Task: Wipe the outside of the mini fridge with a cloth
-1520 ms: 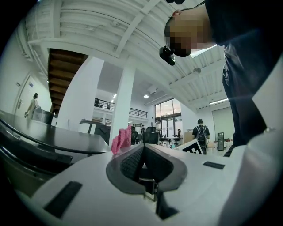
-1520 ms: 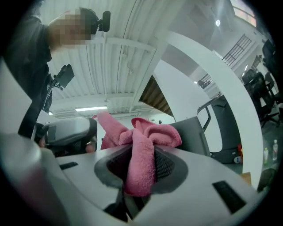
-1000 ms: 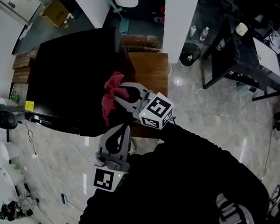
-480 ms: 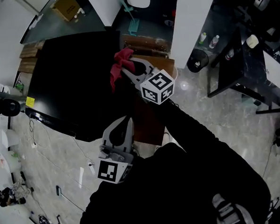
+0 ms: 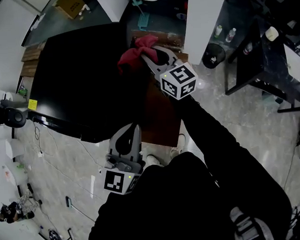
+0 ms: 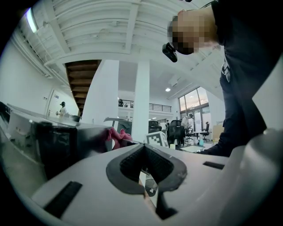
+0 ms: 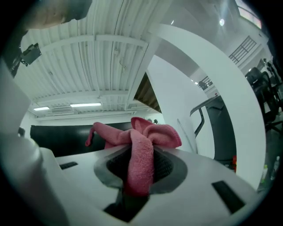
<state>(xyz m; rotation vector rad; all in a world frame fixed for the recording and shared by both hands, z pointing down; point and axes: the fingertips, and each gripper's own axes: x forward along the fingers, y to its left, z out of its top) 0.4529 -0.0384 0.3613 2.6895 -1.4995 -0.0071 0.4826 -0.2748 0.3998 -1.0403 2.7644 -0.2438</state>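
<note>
Jaws of the right tool [image 5: 148, 53] pinch the pink cloth [image 5: 134, 51]. A thick fold runs down between them, and the rest puffs out past the tips like a flower. The cloth is at the far right corner of the mini fridge [image 5: 81, 80], on or just over its black top. I cannot tell if it really touches. The fridge is a big black box, and its top fills the left and middle of the head view. The left tool [image 5: 133, 130] hangs nearer to the person, by the near edge of the fridge. Its jaws are pressed together with nothing in them.

To wipe well, I think the right tool should tip down so the puffy part lies flat on the top, not just a small tip of it. Go in long, slow lines, side by side, so no spot is missed. Press softly, so the hard jaws do not scrape the shiny black. The sides and the door need a turn too. The left tool could lean on the fridge to stop it from sliding.
</note>
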